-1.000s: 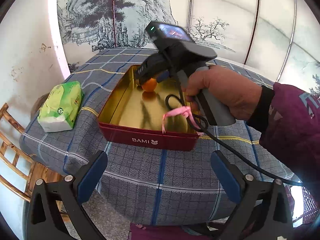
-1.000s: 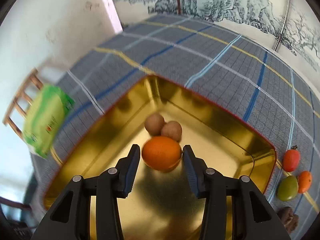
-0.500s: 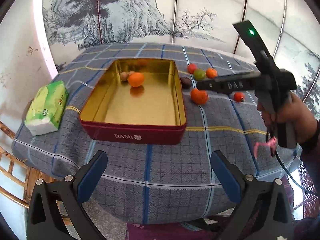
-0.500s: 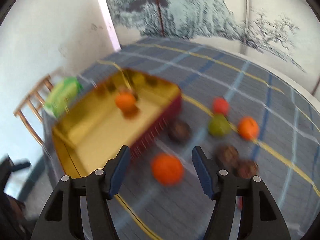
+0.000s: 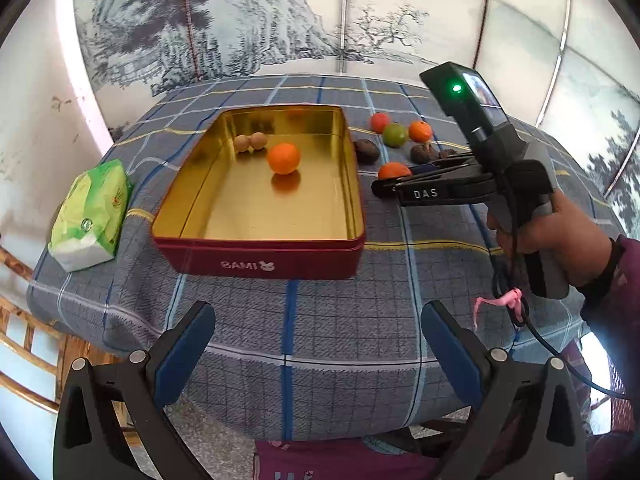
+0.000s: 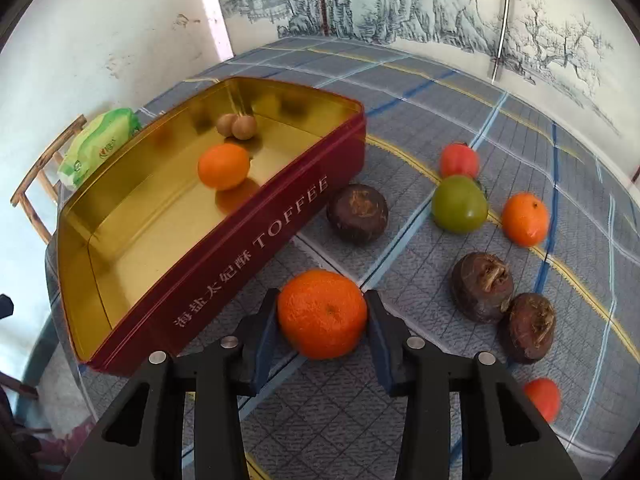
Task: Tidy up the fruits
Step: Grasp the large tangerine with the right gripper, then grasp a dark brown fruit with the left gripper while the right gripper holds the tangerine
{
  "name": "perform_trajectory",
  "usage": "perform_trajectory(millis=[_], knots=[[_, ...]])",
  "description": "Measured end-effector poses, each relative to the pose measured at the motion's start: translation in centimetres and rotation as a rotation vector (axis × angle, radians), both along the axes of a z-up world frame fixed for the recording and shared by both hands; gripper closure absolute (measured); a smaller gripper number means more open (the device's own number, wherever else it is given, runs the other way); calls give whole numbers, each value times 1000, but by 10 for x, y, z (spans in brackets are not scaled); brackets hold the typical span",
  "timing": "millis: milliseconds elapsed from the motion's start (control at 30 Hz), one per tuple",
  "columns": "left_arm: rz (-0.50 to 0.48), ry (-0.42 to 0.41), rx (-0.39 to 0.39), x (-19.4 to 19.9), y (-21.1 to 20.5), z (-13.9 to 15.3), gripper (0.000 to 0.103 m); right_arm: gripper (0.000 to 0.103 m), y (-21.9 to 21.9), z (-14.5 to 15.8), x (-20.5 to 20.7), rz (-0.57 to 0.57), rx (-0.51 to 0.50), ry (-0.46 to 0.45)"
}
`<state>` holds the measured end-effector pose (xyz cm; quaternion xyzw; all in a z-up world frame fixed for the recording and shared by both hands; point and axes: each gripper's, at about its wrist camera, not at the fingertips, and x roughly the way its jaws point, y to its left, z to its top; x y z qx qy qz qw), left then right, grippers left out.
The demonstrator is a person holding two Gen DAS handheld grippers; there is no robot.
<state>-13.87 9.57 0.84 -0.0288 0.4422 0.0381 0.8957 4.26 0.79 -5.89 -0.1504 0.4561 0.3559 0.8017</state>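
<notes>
A red tin (image 5: 264, 266) (image 6: 256, 240) with a gold inside stands on the checked tablecloth. It holds an orange (image 5: 283, 158) (image 6: 224, 166) and two small brown fruits (image 5: 251, 142) (image 6: 237, 126). My right gripper (image 6: 322, 314) (image 5: 386, 188) is beside the tin's right wall with its fingers against both sides of another orange (image 6: 322, 314) (image 5: 393, 170) on the cloth. My left gripper (image 5: 316, 344) is open and empty above the table's near edge.
Loose fruit lies right of the tin: a red one (image 6: 459, 160), a green one (image 6: 459, 204), a small orange (image 6: 525, 220), three dark brown ones (image 6: 357, 213) (image 6: 482, 286) (image 6: 527, 328) and another red one (image 6: 543, 398). A green tissue pack (image 5: 92, 216) lies left. A wooden chair (image 6: 40, 176) stands beyond.
My right gripper let go of the first orange in the tin, swung out to the right and came down around the second orange on the cloth.
</notes>
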Motion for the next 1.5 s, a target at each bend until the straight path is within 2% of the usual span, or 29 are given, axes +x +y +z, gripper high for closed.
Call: perform_trajectory(millis=[67, 133, 233, 400, 467, 567, 667, 733, 800, 900, 967, 1000, 1033, 1100, 1200, 1267, 1367, 1467, 1500], knots=[[-41, -12, -1, 0, -4, 3, 1, 61, -11, 7, -8, -11, 28, -15], [-89, -29, 5, 1, -11, 6, 1, 61, -40, 23, -15, -55, 77, -55], [-179, -41, 28, 11, -28, 11, 1, 61, -100, 40, -16, -191, 98, -119], [-365, -12, -38, 53, -54, 19, 1, 61, -201, 39, 2, -440, -6, -174], [-425, 0, -50, 74, -63, 19, 1, 61, -230, 33, 6, -502, -39, -179], [-511, -7, 58, 109, -84, 15, 3, 61, -264, 20, 12, -559, -38, -153], [-610, -13, 160, 137, -100, 8, 8, 61, -279, 9, 13, -573, -3, -126], [-682, 29, 195, 157, -109, 2, 9, 61, -284, 6, 11, -569, 18, -127], [-753, 86, 200, 179, -114, -6, 10, 61, -284, 5, 9, -564, 41, -122], [-810, 125, 208, 201, -116, -12, 23, 61, -287, 4, 9, -560, 81, -108], [-865, 163, 207, 216, -119, -17, 24, 60, -290, 5, 9, -555, 105, -101], [-881, 176, 205, 222, -119, -20, 30, 60, -290, 4, 8, -555, 112, -100], [-898, 188, 206, 227, -121, -22, 42, 60, -291, 4, 8, -557, 121, -98], [-932, 229, 211, 241, -124, -29, 52, 60, -293, 4, 8, -555, 135, -90], [-970, 265, 221, 255, -128, -39, 54, 60, -295, 3, 10, -560, 152, -80], [-992, 256, 241, 262, -129, -42, 55, 60, -296, 3, 9, -559, 161, -78], [-982, 263, 257, 274, -127, -47, 55, 60, -297, 3, 9, -562, 168, -75], [-982, 289, 230, 284, -127, -54, 57, 60, -297, 3, 8, -566, 173, -71], [-987, 297, 218, 283, -127, -56, 62, 60, -299, 2, 8, -567, 175, -70]])
